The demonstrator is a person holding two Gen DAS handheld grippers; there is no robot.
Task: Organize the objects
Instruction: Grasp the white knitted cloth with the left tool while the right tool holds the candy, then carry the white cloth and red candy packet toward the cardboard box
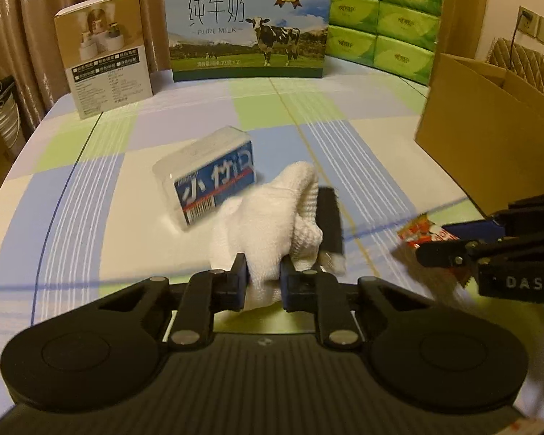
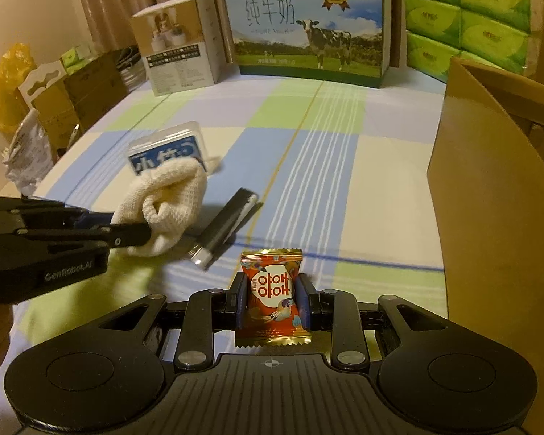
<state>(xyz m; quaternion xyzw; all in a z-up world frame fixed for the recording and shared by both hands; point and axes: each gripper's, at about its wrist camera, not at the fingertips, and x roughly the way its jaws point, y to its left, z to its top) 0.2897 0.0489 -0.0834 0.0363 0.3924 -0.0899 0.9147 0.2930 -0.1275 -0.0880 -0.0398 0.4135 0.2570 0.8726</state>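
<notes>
- Mid-frame, our left gripper (image 1: 264,282) has its jaws pinching the white cloth (image 1: 272,214); the blue-labelled box (image 1: 206,175) and black tube (image 2: 225,226) lie unsorted on the tabletop (image 2: 308,145).
- Lower centre, our right gripper (image 2: 271,306) clamps the red snack packet (image 2: 271,295), cardboard box (image 2: 489,181) at right.

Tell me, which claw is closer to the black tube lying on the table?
Left. The left claw, shut on the white cloth, sits right beside the black tube. The right claw, gripping the candy packet, is farther off, toward the cardboard box.

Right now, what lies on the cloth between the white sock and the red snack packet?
A black tube with a silver end lies between the white sock and the red snack packet, clearest from the right wrist view.
</notes>
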